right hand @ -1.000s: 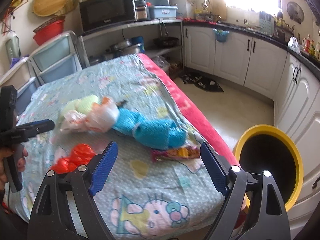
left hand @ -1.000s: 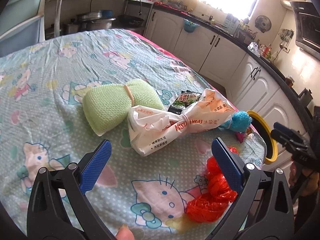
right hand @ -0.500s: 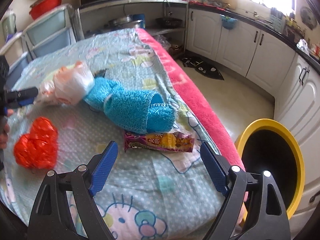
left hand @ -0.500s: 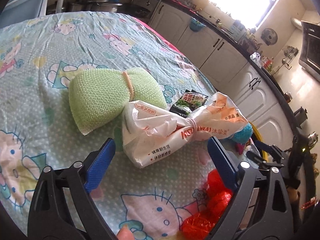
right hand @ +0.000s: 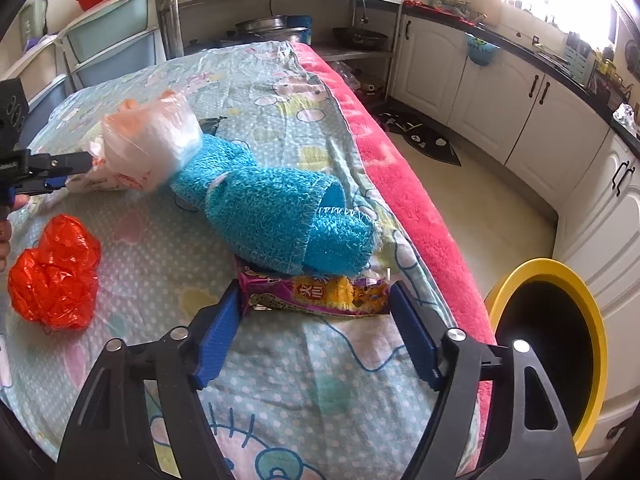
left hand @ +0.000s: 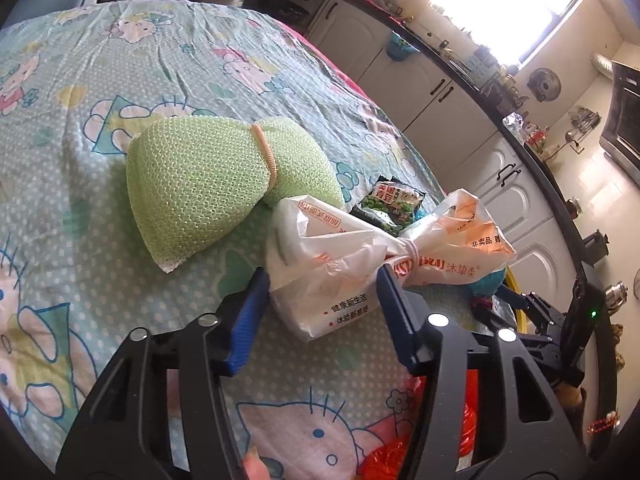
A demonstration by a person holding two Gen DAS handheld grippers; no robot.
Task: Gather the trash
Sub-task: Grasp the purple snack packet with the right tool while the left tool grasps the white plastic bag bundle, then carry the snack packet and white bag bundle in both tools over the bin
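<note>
Trash pickup at the grasp step: left gripper jaws have just been closing around the tied white plastic bag, right gripper jaws closing, half-wide, around the purple snack wrapper at twelve o'clock; next, pinch firmly and lift toward the yellow bin.

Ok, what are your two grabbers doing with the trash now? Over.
Left gripper closing around white plastic bag. Right gripper closing around purple snack wrapper. Blue cloth overlaps wrapper's far edge.
</note>
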